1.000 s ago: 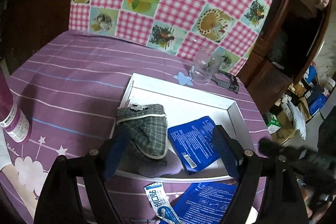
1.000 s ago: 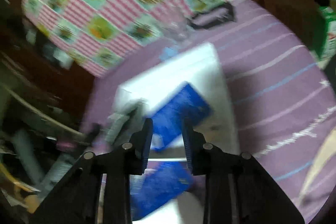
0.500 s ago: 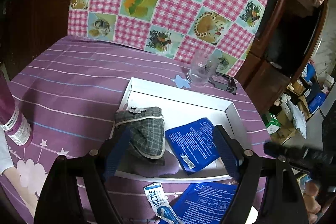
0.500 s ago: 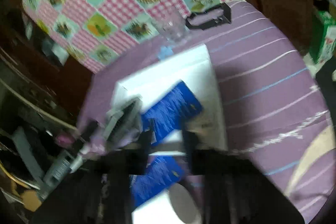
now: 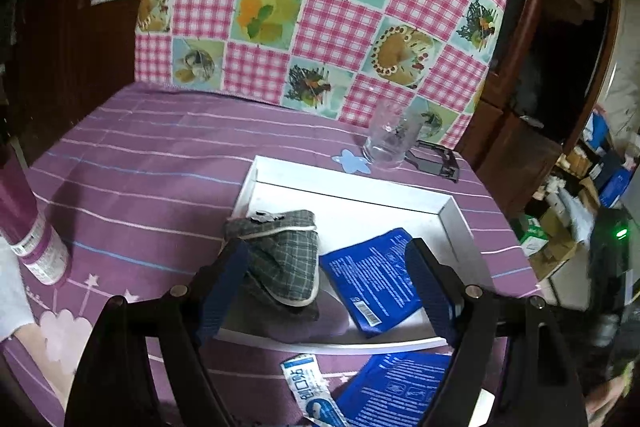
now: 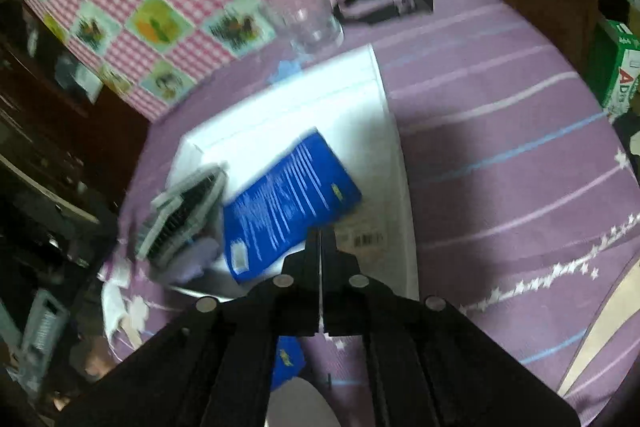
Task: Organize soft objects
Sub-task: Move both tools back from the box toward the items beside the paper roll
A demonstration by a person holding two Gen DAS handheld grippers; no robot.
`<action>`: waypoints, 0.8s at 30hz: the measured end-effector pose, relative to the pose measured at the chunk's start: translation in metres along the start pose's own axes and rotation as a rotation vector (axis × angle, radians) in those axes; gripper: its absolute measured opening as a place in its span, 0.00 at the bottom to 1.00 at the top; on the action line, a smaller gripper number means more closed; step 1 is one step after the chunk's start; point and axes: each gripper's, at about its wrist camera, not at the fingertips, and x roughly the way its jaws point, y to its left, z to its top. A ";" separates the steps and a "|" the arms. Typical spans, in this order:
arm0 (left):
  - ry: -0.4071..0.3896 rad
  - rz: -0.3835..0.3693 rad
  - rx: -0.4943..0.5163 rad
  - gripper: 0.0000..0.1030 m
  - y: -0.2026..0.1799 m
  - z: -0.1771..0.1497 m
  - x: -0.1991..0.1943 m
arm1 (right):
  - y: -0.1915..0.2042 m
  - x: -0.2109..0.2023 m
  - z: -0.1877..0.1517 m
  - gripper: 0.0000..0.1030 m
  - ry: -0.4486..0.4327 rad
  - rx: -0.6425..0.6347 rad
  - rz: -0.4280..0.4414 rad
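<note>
Pouches, both blue, lay one in the white tray beside a plaid slipper, one outside awaiting sorting, while the left claw hovered wide open and the right claw was closed, empty.

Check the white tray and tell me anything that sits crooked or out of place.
The plaid slipper hangs over the white tray's near-left rim instead of lying flat inside. A second blue packet and a small sachet lie outside, on the cloth.
</note>
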 end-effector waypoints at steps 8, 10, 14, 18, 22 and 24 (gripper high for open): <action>-0.035 0.015 0.007 0.79 -0.003 0.003 -0.016 | 0.023 -0.023 0.005 0.49 -0.043 -0.117 0.098; -0.045 0.021 0.016 0.79 -0.005 0.001 -0.024 | 0.030 -0.025 0.003 0.49 -0.071 -0.138 0.044; -0.048 0.036 0.021 0.79 -0.006 -0.007 -0.039 | 0.042 -0.033 -0.002 0.49 -0.119 -0.158 0.062; -0.040 -0.015 -0.034 0.79 0.006 -0.016 -0.060 | 0.065 -0.048 -0.014 0.49 -0.170 -0.208 0.091; -0.064 -0.027 -0.091 0.79 0.025 -0.031 -0.087 | 0.091 -0.068 -0.036 0.49 -0.221 -0.322 0.108; -0.063 -0.051 -0.112 0.79 0.036 -0.040 -0.099 | 0.102 -0.075 -0.052 0.49 -0.222 -0.385 0.095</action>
